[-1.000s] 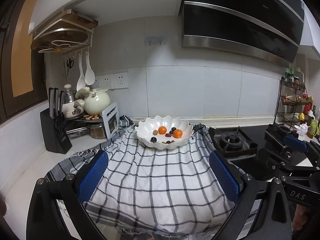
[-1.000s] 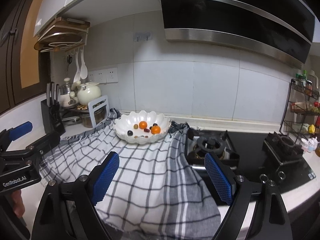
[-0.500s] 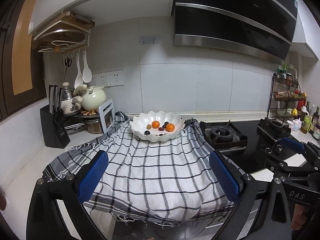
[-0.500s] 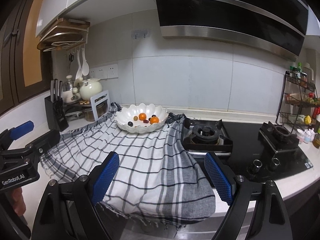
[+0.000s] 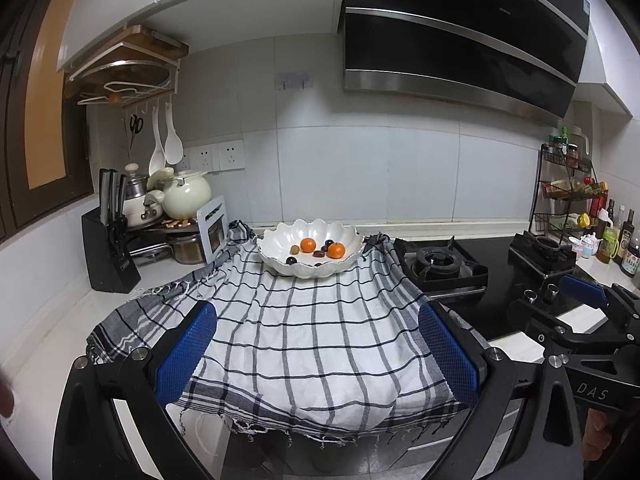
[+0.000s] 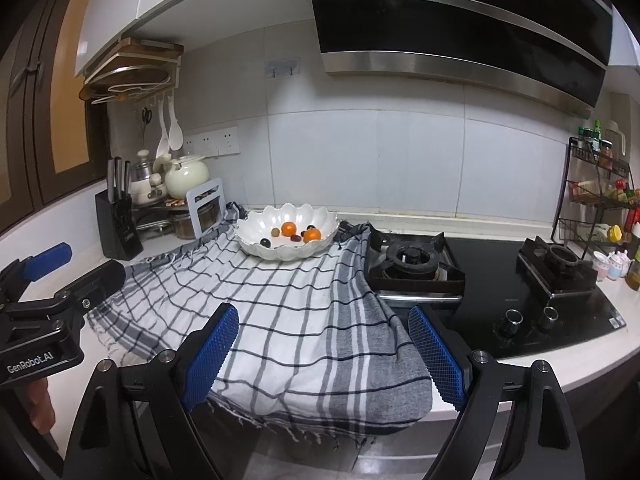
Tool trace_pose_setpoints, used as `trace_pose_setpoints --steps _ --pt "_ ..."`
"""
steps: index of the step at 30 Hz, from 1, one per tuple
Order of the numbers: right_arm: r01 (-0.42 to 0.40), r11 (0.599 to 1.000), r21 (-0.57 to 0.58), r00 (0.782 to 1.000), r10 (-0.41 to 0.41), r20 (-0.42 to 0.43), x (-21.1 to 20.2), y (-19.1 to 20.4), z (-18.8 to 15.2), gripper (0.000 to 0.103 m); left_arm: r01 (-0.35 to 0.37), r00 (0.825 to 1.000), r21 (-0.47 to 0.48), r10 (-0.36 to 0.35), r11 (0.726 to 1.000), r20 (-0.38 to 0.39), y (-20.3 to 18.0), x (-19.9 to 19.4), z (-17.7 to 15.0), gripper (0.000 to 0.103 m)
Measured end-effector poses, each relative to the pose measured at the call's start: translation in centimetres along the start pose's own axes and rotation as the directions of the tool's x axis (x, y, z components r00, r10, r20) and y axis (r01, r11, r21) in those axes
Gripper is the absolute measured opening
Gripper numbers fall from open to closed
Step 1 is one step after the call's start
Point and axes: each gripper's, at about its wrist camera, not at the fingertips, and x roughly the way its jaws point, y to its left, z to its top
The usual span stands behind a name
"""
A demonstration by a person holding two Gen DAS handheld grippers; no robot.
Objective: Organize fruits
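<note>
Gaping wide, both hand-held grippers [image 5: 316, 354] [image 6: 324, 354] empty; stove knobs [image 6: 530, 316] clearer on right view.

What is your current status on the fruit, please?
Left gripper open, empty. Right gripper open, empty. Fruit in white bowl on checked cloth. Nothing in the way.

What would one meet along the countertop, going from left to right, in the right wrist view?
Knife block → cream pot → white bowl holding the fruits → near gas burner → far gas burner → spice rack.
</note>
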Motion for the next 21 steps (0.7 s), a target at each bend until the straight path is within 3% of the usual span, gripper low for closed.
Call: trace_pose_setpoints --steps 21 --pt "0.003 1.0 0.008 1.0 -0.003 -0.005 -0.8 -0.85 -0.37 0.088 0.008 1.0 0.003 -0.008 1.0 -0.001 -0.4 -0.48 0.02 0.103"
